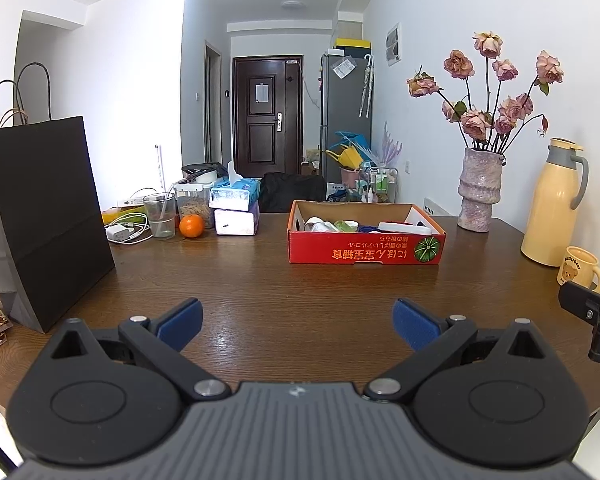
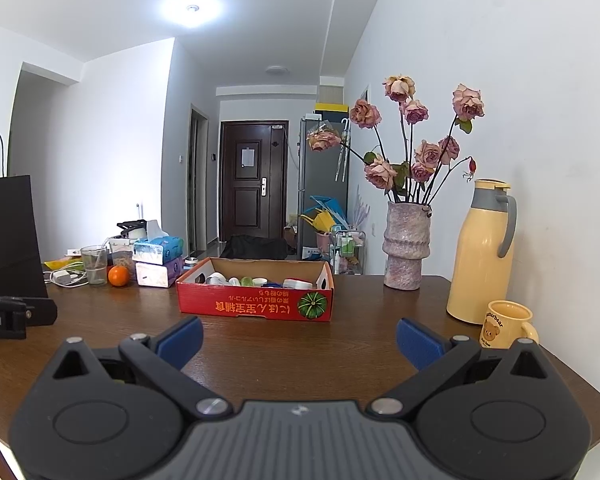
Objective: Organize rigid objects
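Nearest: left gripper [image 1: 298, 322], jaws spread wide, empty, over bare wooden table [image 1: 260, 292]. Right gripper [image 2: 299, 334] likewise released, holding nothing. Ahead, mid-table, red cardboard box [image 1: 366, 250] with small cups and containers inside. Probably light, stiff, slick plastic; best pinched across a rim. Ceramic bear mug [image 2: 508, 322] far right: breakable.
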Demonstrator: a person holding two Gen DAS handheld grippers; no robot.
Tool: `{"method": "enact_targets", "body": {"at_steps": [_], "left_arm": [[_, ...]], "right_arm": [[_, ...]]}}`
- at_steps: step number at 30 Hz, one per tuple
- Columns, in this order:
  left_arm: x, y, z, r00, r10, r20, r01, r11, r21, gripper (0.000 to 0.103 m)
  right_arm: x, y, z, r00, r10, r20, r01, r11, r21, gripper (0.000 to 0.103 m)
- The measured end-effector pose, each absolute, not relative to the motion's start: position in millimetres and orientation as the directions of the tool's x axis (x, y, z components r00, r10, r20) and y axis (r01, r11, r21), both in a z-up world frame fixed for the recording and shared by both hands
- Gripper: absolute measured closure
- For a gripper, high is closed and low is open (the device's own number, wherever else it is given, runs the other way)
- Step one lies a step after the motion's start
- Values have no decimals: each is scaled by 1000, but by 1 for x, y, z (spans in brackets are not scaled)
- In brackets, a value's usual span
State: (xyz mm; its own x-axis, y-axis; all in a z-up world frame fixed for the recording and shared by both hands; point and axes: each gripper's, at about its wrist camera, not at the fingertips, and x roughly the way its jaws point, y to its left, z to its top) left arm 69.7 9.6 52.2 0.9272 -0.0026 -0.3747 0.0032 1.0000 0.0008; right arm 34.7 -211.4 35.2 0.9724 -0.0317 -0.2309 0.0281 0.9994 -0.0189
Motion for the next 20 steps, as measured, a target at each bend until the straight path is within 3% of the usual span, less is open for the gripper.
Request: {"method": "enact_targets", "body": {"at_steps": [20], "left_arm": [[83, 15, 45, 919, -31, -393, 24, 999, -22, 0]], "right_arm": [[45, -212, 28, 965, -40, -258, 34, 999, -30, 0]]}}
